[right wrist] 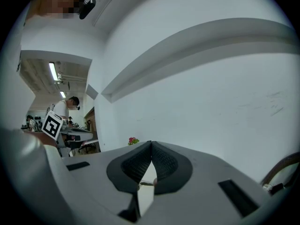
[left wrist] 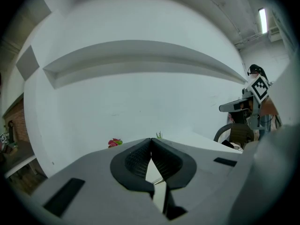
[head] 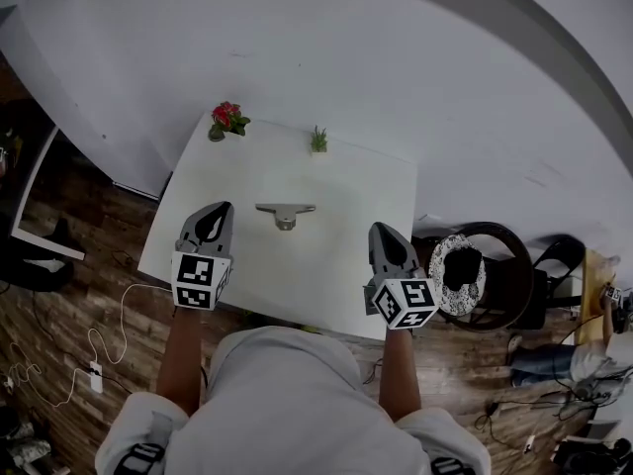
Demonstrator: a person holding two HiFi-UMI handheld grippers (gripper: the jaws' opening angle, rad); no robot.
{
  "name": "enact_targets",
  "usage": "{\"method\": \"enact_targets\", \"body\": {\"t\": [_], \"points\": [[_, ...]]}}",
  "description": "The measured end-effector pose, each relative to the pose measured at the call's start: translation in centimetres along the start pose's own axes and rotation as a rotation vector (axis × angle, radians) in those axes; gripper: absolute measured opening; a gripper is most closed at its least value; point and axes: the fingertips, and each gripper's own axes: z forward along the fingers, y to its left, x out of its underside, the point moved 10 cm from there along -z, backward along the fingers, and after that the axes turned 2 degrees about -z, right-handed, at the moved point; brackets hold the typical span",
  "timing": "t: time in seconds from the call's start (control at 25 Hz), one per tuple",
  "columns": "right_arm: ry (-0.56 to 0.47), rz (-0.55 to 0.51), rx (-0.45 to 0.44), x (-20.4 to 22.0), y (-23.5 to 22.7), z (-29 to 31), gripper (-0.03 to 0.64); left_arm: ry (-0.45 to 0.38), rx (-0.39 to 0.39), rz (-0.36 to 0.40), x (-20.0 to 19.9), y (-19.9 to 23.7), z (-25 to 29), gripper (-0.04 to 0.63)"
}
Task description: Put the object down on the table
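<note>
A small grey metal T-shaped object (head: 285, 214) lies flat on the white table (head: 326, 275), between and slightly beyond my two grippers. No gripper touches it. My left gripper (head: 218, 212) hovers over the table's left side, a short way left of the object. Its jaws are shut with the pads (left wrist: 140, 161) meeting at the tip and nothing held. My right gripper (head: 382, 234) hangs over the right side, also shut and holding nothing. In the left gripper view (left wrist: 151, 143) and the right gripper view (right wrist: 151, 145) only bare table shows below the closed jaws.
A red flower pot (head: 227, 120) and a small green plant (head: 318, 140) stand at the table's far edge by the white wall. A chair with a patterned round cushion (head: 457, 273) sits right of the table. Cables lie on the wooden floor (head: 79, 354) to the left.
</note>
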Motion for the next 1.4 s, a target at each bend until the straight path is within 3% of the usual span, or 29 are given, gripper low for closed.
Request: {"method": "enact_targets", "body": {"t": [0.6, 1.4], "points": [[-0.016, -0.053, 0.033, -1.4, 0.6, 0.5, 0.006, -0.123, -0.061, -0.024, -2.6, 2.1, -3.4, 0.020], [-0.034, -0.073, 0.081, -2.8, -0.6, 0.0, 0.006, -0.150, -0.068, -0.031, -4.4, 3.4, -3.0, 0.020]]}}
